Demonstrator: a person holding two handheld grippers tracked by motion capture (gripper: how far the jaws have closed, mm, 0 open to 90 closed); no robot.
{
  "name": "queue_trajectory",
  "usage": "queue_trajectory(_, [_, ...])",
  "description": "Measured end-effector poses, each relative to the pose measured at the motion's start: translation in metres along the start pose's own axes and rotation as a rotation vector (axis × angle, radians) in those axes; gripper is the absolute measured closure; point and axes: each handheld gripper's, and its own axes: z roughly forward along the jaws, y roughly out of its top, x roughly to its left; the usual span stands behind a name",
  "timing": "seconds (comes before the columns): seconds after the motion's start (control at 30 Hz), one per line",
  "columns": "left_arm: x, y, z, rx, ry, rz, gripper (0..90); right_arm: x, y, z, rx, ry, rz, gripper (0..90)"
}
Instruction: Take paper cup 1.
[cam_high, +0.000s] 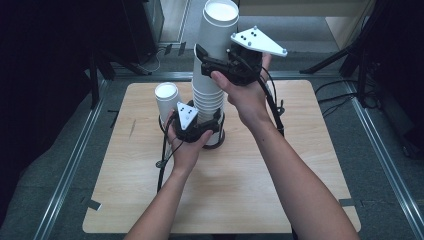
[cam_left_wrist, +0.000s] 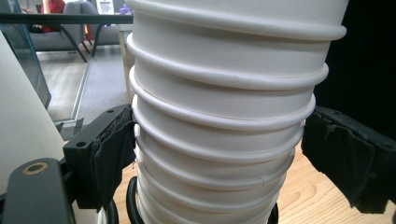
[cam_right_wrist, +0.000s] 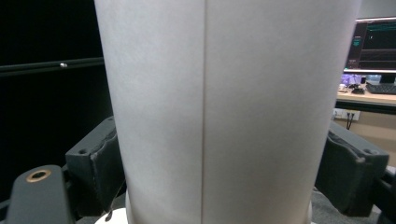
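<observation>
High view: cup stack (cam_high: 210, 75) upright, apparently between both jaws.

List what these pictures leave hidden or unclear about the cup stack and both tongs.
- Cup stack: its foot, high view, hidden by the left tongs and hand.
- Top cup: rim and base cut off, right gripper view.
- Left tongs: right pad stands slightly off the rims; grip uncertain.
- Right tongs: far jaw hidden behind the cup, high view.

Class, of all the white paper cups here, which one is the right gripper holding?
The top cup of the tall stack: the right gripper clasps its smooth wall, while the left gripper steadies the ribbed rims lower down.
</observation>
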Motion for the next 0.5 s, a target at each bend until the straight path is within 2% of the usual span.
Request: queue_trajectory(0.5, [0.000, 0.000, 0.000, 0.000, 0.003, -0.002, 10.5, -0.006, 0.012, -0.014, -0.036, -0.014, 0.005, 13.8])
